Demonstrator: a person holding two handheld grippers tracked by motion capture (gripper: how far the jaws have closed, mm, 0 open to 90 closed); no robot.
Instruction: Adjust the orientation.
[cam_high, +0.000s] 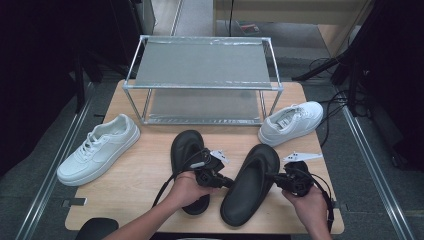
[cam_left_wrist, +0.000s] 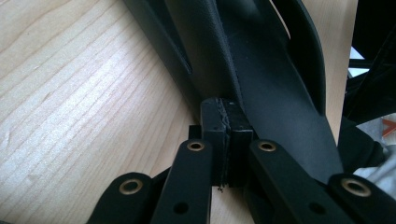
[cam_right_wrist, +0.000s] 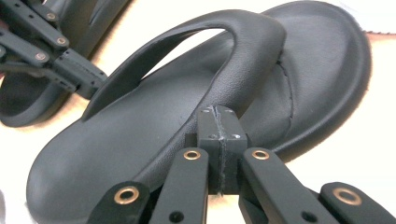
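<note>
Two black thong sandals lie on the wooden table (cam_high: 145, 172). The left sandal (cam_high: 186, 147) (cam_right_wrist: 28, 107) lies partly under my left hand. The right sandal (cam_high: 250, 192) (cam_left_wrist: 266, 70) (cam_right_wrist: 140, 135) lies between my two grippers. My left gripper (cam_high: 230, 183) (cam_left_wrist: 224, 119) (cam_right_wrist: 91, 84) is shut, its tips against the right sandal's left side by the strap. My right gripper (cam_high: 270, 176) (cam_right_wrist: 218, 122) is shut too, its tips touching the strap on the sandal's right side. I see nothing between either pair of pads.
A white sneaker (cam_high: 100, 147) lies at the table's left and another white sneaker (cam_high: 292, 120) at the right rear. A two-level metal rack (cam_high: 202, 80) stands at the back. The table's front edge runs just below the sandals.
</note>
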